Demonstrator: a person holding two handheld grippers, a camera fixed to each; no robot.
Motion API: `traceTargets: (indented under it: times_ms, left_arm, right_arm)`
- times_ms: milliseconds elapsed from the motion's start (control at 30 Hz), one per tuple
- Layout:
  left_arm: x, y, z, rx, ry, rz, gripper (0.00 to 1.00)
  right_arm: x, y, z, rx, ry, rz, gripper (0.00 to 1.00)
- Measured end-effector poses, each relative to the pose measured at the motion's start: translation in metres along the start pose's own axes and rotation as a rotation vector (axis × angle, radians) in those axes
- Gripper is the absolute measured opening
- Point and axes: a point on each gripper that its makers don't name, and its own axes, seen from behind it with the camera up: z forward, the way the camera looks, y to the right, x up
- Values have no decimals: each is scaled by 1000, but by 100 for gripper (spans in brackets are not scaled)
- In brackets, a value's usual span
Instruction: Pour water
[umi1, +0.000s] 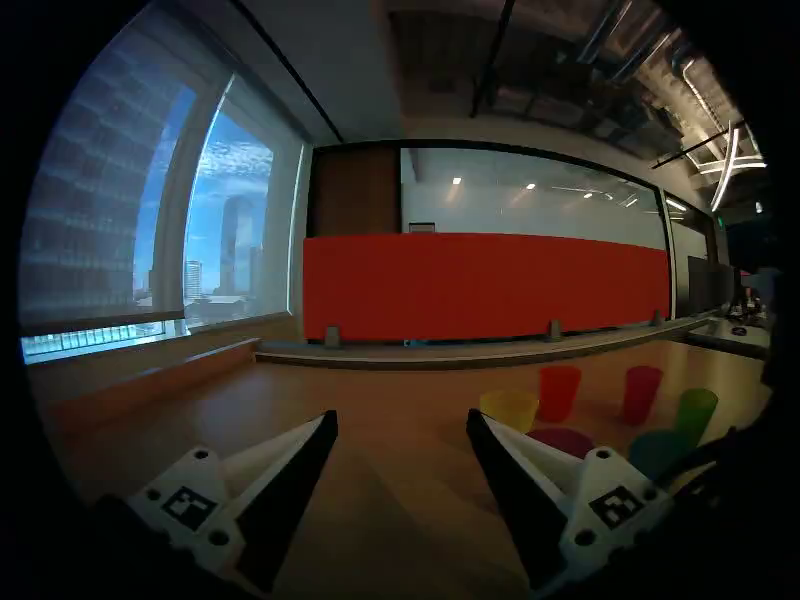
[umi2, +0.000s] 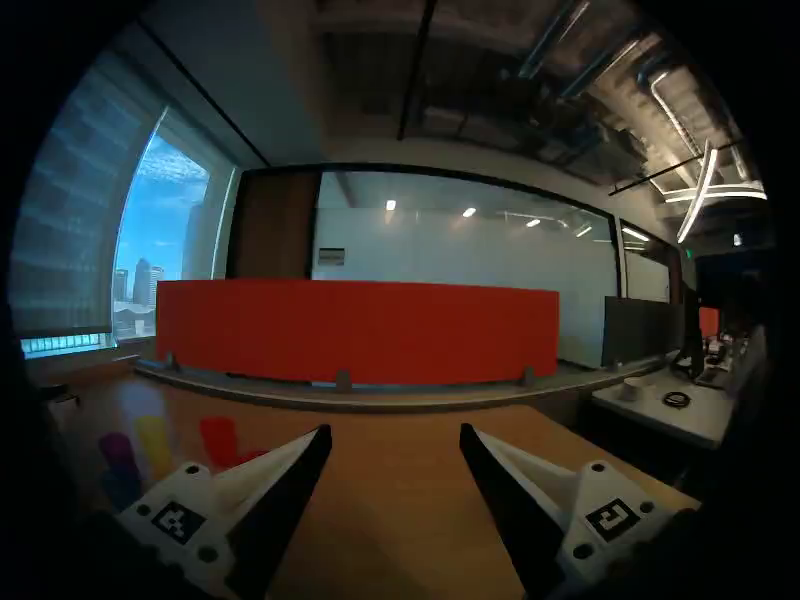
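Warm brown wood forms the counter (umi1: 400, 540), which runs back to a long red divider panel (umi1: 480, 285) with a glass wall above it.

In the left gripper view, a tall window (umi1: 230, 240) at the far left shows blue sky and city towers. The left claw (umi1: 400, 414) hovers low over the counter. Its two white-and-black fingers are spread wide apart, with nothing between them. To the right of that claw, several cups stand on the wood:
- A squat yellow plastic cup (umi1: 509, 408) comes first.
- A red plastic cup (umi1: 559, 392) stands just behind it.
- A magenta plastic cup (umi1: 563, 440) sits in front, partly hidden by the claw's right finger.
- A pinkish-red plastic cup (umi1: 642, 393) follows further right.
- A teal plastic cup (umi1: 660, 452) stands nearer the camera.
- A green plastic cup (umi1: 695, 413) is furthest right.

All six stand upright and near one another. Whether any holds water cannot be told.

In the right gripper view, the yellow plastic cup and the red plastic cup appear as small blurred shapes at the lower left, just beyond the claw's left finger. The right claw (umi2: 394, 430) is also held low over the counter, its fingers gaping wide and gripping nothing. At the right edge, a dark monitor screen (umi2: 640, 330) stands on a pale side counter (umi2: 690, 415).
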Motion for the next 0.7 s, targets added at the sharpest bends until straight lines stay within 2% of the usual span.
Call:
traceTargets:
  times_ms: [367,700]
  left_arm:
    - [-1,-1,0,0,0,0,96]
    - [0,-1,0,0,0,0,96]
  right_arm:
    - [-10,-15,-1,41,27,-19,99]
    - [-19,-18,9,64,77,37,99]
